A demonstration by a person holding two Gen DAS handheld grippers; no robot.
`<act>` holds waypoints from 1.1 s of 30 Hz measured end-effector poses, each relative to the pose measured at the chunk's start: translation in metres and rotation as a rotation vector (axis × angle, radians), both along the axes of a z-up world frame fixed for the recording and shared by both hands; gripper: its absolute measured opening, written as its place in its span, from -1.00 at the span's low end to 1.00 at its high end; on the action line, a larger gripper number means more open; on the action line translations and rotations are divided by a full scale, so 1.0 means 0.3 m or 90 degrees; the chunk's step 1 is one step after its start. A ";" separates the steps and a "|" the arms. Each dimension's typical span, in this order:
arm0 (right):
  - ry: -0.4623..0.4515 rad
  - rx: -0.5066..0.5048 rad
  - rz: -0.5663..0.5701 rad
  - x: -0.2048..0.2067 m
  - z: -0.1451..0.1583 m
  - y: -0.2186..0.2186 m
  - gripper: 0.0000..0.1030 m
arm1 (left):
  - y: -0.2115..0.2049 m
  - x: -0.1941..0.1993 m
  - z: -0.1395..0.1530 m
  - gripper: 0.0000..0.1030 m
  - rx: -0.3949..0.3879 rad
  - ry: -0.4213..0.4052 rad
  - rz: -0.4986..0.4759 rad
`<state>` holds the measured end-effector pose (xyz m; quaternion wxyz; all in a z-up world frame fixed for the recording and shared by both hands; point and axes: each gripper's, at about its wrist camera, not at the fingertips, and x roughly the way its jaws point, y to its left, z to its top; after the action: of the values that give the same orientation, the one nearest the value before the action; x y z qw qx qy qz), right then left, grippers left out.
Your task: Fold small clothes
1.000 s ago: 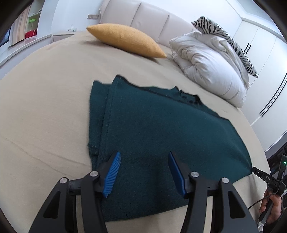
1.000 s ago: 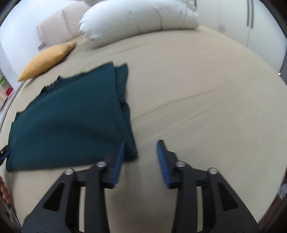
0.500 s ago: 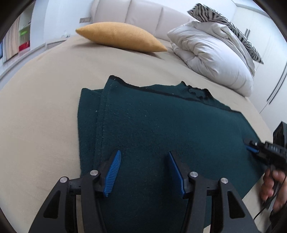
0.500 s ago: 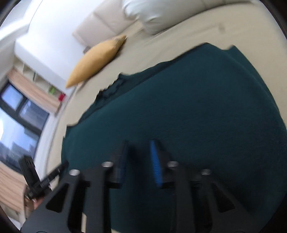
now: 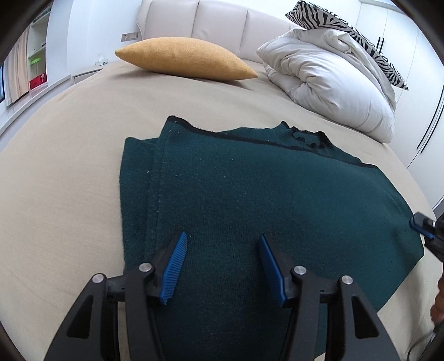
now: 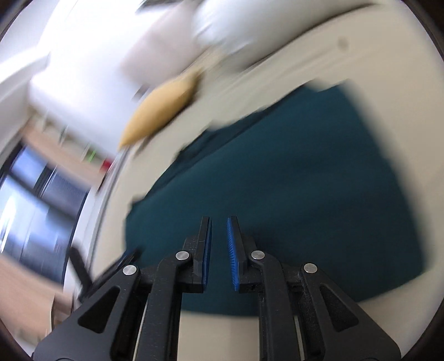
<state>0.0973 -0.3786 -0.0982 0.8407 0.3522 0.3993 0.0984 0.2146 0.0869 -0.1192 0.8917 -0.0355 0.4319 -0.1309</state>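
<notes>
the dark green knitted sweater lies partly folded on the beige bed. our left gripper gapes wide above it; our right gripper is narrowly parted, empty. we should pinch both hem corners evenly.

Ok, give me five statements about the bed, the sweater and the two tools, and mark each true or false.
1. The sweater lies flat on the bed. True.
2. The left tool is shut on the sweater. False: its jaws stand wide apart over the cloth, holding nothing.
3. A yellow pillow lies near the headboard. True.
4. The right tool holds a fold of cloth. False: its fingers are close together, yet a gap shows with nothing in it.
5. The duvet covers the sweater. False: it is bunched at the head of the bed, apart from the sweater.
</notes>
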 end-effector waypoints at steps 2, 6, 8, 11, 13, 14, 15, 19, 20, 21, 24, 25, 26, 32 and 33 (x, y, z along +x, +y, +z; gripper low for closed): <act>0.006 0.015 0.074 0.050 -0.006 0.109 -0.75 | 0.007 -0.001 -0.001 0.10 -0.006 0.001 -0.001; 0.063 0.012 0.120 0.092 -0.107 0.210 -0.69 | 0.009 -0.002 -0.003 0.10 -0.008 -0.001 -0.002; 0.062 0.039 0.107 0.085 -0.151 0.184 -0.74 | 0.013 -0.003 -0.005 0.10 -0.010 -0.001 -0.003; 0.045 0.084 0.078 0.059 -0.175 0.112 -0.76 | 0.017 -0.004 -0.008 0.10 -0.014 -0.003 -0.005; 0.037 0.091 0.049 0.031 -0.173 0.046 -0.76 | 0.019 -0.005 -0.008 0.10 -0.016 -0.003 -0.005; 0.034 0.096 0.033 0.021 -0.173 0.016 -0.76 | 0.021 -0.006 -0.008 0.10 -0.020 -0.004 -0.006; 0.031 0.101 0.005 0.001 -0.172 -0.028 -0.76 | 0.024 -0.006 -0.009 0.09 -0.024 -0.004 -0.006; 0.030 0.107 -0.082 -0.074 -0.154 -0.116 -0.72 | 0.044 -0.004 -0.003 0.09 -0.052 0.002 -0.007; 0.028 0.095 -0.092 -0.104 -0.138 -0.125 -0.68 | 0.056 -0.005 0.003 0.09 -0.069 0.004 -0.007; 0.028 0.081 -0.098 -0.135 -0.123 -0.124 -0.63 | 0.070 -0.008 0.008 0.10 -0.089 0.007 -0.007; 0.018 0.064 -0.101 -0.240 -0.085 -0.112 -0.22 | 0.153 -0.036 0.038 0.10 -0.167 0.022 0.022; 0.013 0.067 -0.103 -0.273 -0.076 -0.109 -0.18 | 0.179 -0.049 0.052 0.10 -0.185 0.021 0.037; 0.007 0.071 -0.104 -0.303 -0.068 -0.106 -0.11 | 0.213 -0.066 0.068 0.12 -0.211 0.017 0.051; -0.010 0.086 -0.075 -0.363 -0.035 -0.049 -0.07 | 0.366 -0.095 0.102 0.37 -0.276 0.035 0.130; -0.013 0.090 -0.069 -0.365 -0.034 -0.041 -0.07 | 0.377 -0.089 0.093 0.37 -0.285 0.049 0.131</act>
<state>-0.0121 -0.3910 -0.1082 0.8217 0.4308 0.3634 0.0843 0.1879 0.1999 -0.0914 0.8530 -0.2812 0.4200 -0.1303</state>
